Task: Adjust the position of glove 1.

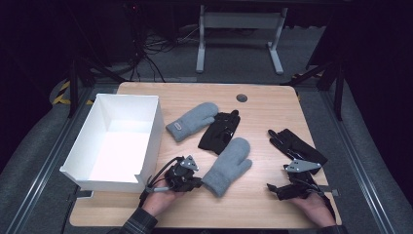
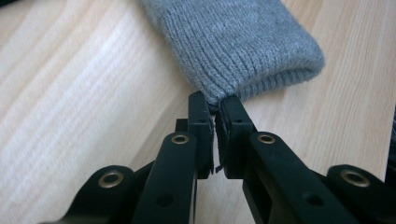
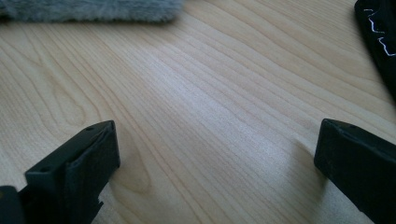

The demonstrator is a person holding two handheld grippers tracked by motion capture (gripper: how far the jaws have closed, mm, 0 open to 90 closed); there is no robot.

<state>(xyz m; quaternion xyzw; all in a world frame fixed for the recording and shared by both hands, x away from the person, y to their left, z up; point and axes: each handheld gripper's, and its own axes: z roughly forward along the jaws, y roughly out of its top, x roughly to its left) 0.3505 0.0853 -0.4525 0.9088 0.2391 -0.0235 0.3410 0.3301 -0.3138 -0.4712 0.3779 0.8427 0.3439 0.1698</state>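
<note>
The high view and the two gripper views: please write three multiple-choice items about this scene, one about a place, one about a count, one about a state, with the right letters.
1. Where does the white box stand?
A. at the table's left side
B. at its right side
C. on the floor

2. How many grey mittens lie on the table?
A. one
B. two
C. four

3. How is the left gripper?
A. wide open above the box
B. open beside a black glove
C. shut on the near grey mitten

Answers:
1 A, the box sits along the left edge.
2 B, the near one and a far grey mitten.
3 C, the jaws pinch its cuff edge.
</note>
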